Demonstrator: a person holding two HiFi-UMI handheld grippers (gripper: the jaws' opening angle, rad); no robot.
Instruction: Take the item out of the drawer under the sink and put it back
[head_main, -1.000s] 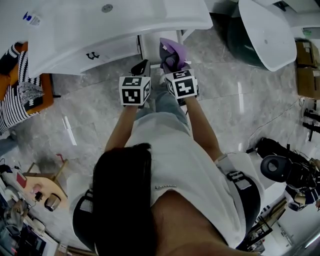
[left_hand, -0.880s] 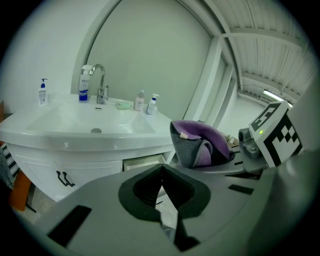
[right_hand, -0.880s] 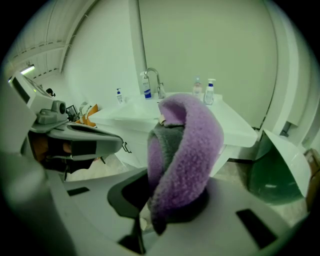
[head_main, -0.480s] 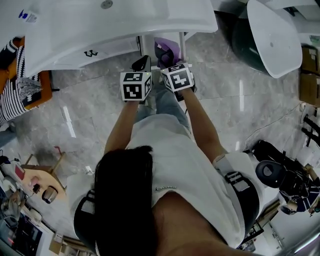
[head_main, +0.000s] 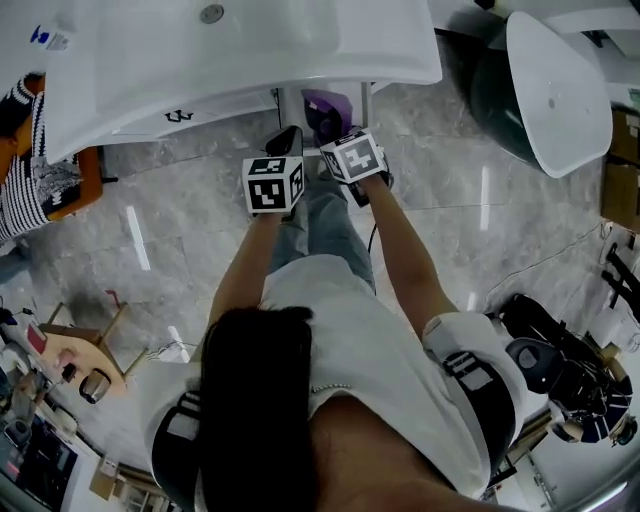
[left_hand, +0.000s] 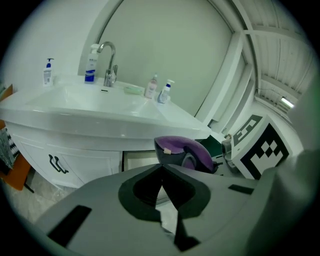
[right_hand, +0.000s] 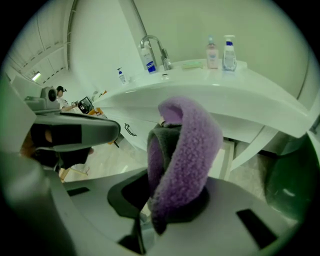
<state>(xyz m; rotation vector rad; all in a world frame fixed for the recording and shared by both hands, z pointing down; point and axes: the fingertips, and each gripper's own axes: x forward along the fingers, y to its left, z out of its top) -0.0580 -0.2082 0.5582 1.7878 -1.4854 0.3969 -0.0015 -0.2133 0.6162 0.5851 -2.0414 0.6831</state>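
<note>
A purple fuzzy slipper (head_main: 325, 108) (right_hand: 185, 150) (left_hand: 182, 150) stands upright between the jaws of my right gripper (head_main: 337, 130) (right_hand: 172, 197), which is shut on it. It hangs just in front of the open drawer (head_main: 300, 100) (left_hand: 137, 160) under the white sink counter (head_main: 250, 50). My left gripper (head_main: 285, 140) (left_hand: 161, 172) is close beside it on the left. Its jaws meet with nothing between them. The drawer's inside is mostly hidden by the counter edge and the slipper.
The cabinet door with a dark handle (head_main: 178, 116) lies left of the drawer. A faucet (left_hand: 107, 62) and bottles (right_hand: 229, 52) stand on the counter. A white bathtub (head_main: 560, 80) is at the right, a striped cloth on an orange stool (head_main: 30, 170) at the left.
Both grippers have sunk and moved in towards the cabinet. The slipper went with the right gripper and now sits partly under the counter edge.
</note>
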